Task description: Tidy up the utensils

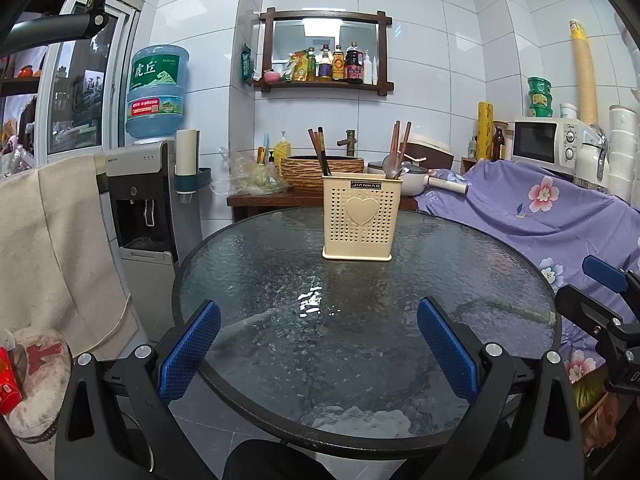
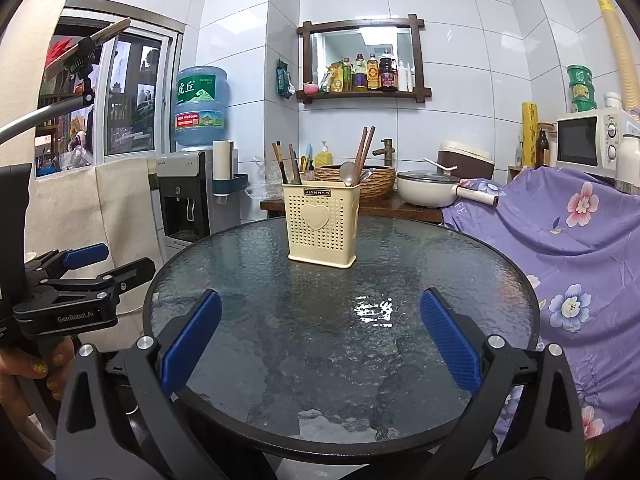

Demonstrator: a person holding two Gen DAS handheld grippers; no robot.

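A cream perforated utensil holder [image 1: 361, 216] with a heart on its front stands upright at the far side of the round glass table [image 1: 280, 368]; it also shows in the right wrist view [image 2: 323, 224]. Dark chopsticks [image 1: 320, 152] stand in its left part, brown chopsticks [image 1: 401, 140] and spoons [image 1: 390, 166] in its right part. My left gripper [image 1: 318, 338] is open and empty above the table's near edge. My right gripper [image 2: 320, 332] is open and empty, also near the front edge. The left gripper also shows at the left of the right wrist view [image 2: 86, 276].
A purple floral cloth [image 1: 552, 208] covers furniture right of the table. A water dispenser [image 1: 148, 208] stands at the left. Behind the table a wooden counter [image 2: 400, 210] holds a woven basin [image 1: 320, 170], a white pan [image 2: 430, 188] and a soap bottle [image 1: 282, 148].
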